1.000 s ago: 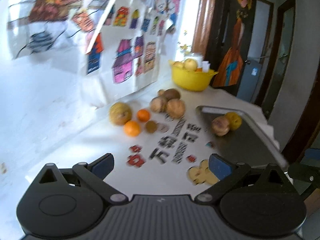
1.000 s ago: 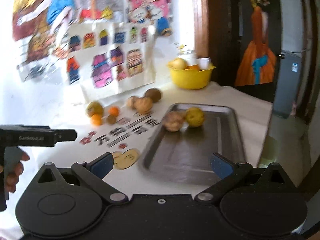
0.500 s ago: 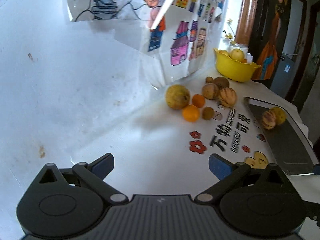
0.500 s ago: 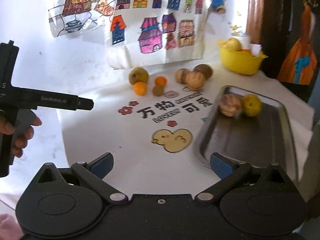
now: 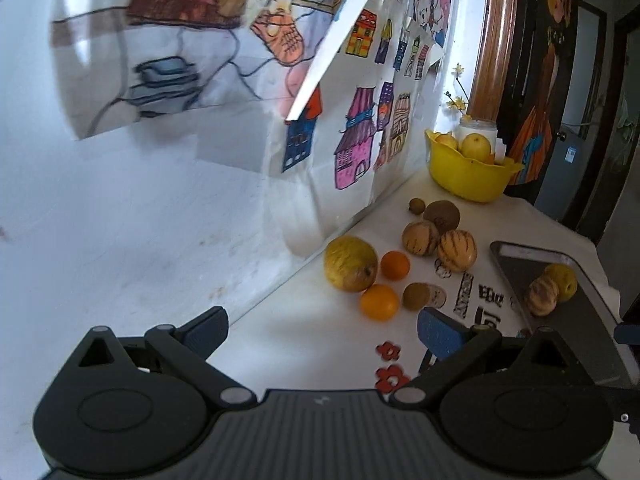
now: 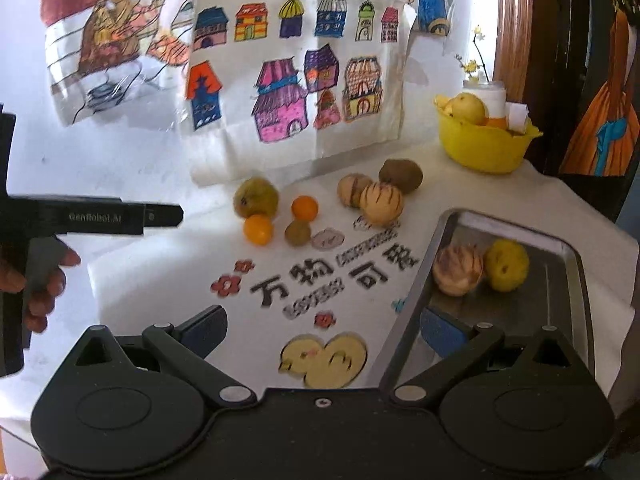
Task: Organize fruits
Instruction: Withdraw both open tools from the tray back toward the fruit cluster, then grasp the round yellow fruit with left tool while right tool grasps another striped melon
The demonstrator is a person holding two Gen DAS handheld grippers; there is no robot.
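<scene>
Both tongs stand released and hold nothing: our left tongs (image 5: pixel 322 328) hang above the white counter (image 5: pixel 304 344) beside the wall, and our right tongs (image 6: pixel 323 330) hover over the counter's printed lettering (image 6: pixel 332 276), their right finger at the near edge of the metal tray (image 6: pixel 560 312).

Ahead of the left tongs lies a loose group of fruit: a large yellow-green fruit (image 5: pixel 351 263) nearest the wall, two oranges (image 5: pixel 379 302) just beside it, a small kiwi (image 5: pixel 416 296), then two striped melons (image 5: pixel 457 250) touching each other, with a brown kiwi (image 5: pixel 442 216) behind them.

To the right of the right tongs, the tray carries a striped melon (image 6: pixel 458 270) and a yellow fruit (image 6: pixel 506 265), side by side.

Farther off, at the counter's far end, we see a yellow bowl (image 6: pixel 486 146) with more fruit. Children's drawings (image 6: pixel 296 92) cover the wall.
</scene>
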